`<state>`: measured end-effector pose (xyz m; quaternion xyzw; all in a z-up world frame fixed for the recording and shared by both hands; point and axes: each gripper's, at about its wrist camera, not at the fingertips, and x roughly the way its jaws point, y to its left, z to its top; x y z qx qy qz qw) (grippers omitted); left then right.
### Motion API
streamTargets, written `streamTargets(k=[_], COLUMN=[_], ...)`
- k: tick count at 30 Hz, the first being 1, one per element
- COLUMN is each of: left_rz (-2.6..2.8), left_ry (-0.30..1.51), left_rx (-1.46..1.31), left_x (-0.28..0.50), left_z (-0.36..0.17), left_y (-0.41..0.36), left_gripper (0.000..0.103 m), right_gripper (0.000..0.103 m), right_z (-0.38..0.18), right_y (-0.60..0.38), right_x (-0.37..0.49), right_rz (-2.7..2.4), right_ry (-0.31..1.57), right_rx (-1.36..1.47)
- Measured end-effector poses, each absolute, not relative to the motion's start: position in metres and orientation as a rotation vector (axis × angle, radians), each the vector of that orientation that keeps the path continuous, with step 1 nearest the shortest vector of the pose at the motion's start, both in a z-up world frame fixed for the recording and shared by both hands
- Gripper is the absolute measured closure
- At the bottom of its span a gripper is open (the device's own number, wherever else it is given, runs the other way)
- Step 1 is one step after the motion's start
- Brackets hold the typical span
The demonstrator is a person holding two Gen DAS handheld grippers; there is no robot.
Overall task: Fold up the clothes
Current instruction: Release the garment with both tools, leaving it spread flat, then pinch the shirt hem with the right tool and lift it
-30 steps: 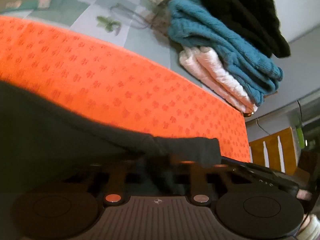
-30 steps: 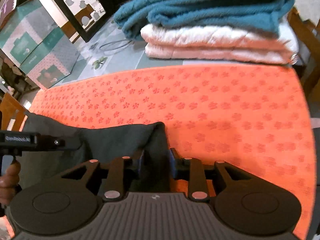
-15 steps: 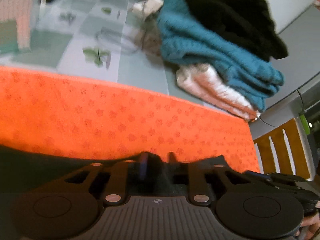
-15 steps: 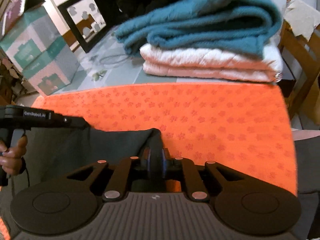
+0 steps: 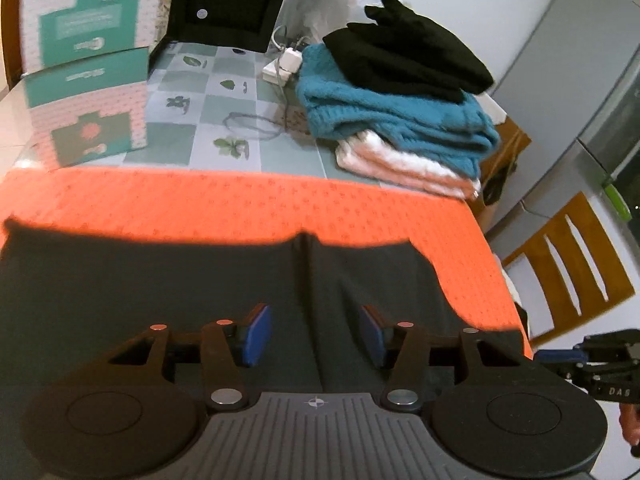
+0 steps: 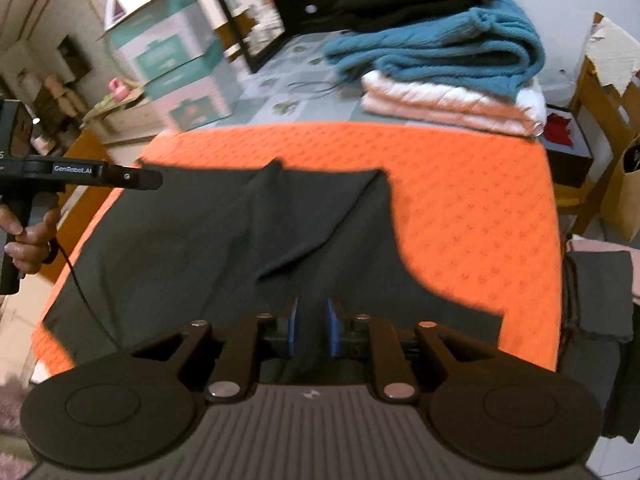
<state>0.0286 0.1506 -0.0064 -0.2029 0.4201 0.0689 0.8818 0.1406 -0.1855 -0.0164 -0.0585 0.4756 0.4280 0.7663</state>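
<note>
Hovering both tools empty: left gripper (image 5: 314, 336) spread wide, right gripper (image 6: 313, 326) narrowly parted, neither pinching cloth. Dark garment (image 6: 224, 240) lies on orange mat (image 6: 480, 208), near edge, w/ diagonal crease. Risk: folding over crease locks it in; overhang may slide off.
</note>
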Motion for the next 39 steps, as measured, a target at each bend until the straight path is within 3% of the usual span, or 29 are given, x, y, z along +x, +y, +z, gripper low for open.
streamTargets(k=[10, 12, 16, 19, 21, 22, 23, 24, 25, 39], left_rz=[0.117, 0.095, 0.04, -0.001, -0.028, -0.041, -0.054, -0.067, -0.078, -0.178], left_ry=[0.932, 0.935, 0.932, 0.936, 0.932, 0.928, 0.926, 0.925, 0.924, 0.831], left_rx=[-0.303, -0.289, -0.288, -0.249, -0.211, -0.197, -0.185, -0.174, -0.153, 0.038], left_x=[-0.065, -0.082, -0.109, -0.126, -0.138, -0.143, -0.149, -0.155, -0.159, -0.198], left_z=[-0.007, -0.009, -0.015, -0.018, -0.018, -0.017, -0.017, -0.017, -0.017, -0.017], left_y=[0.101, 0.094, 0.082, 0.071, 0.061, 0.057, 0.054, 0.05, 0.047, -0.03], left_gripper=[0.046, 0.046, 0.045, 0.043, 0.04, 0.039, 0.038, 0.037, 0.036, 0.024], right_gripper=[0.079, 0.074, 0.045, 0.044, 0.046, 0.058, 0.082, 0.092, 0.097, 0.097], right_z=[-0.027, -0.029, -0.043, -0.055, -0.063, -0.068, -0.071, -0.07, -0.068, 0.002], right_y=[-0.207, -0.211, -0.216, -0.22, -0.221, -0.219, -0.218, -0.219, -0.219, -0.227], right_x=[0.032, 0.011, -0.023, -0.045, -0.057, -0.06, -0.062, -0.064, -0.066, -0.086], right_rz=[1.011, 1.026, 0.949, 0.865, 0.832, 0.815, 0.789, 0.785, 0.782, 0.84], right_ry=[1.112, 1.129, 1.173, 1.207, 1.233, 1.253, 1.267, 1.265, 1.263, 1.158], right_rx=[-0.132, -0.133, -0.095, -0.057, -0.022, -0.013, -0.003, 0.026, 0.056, 0.605])
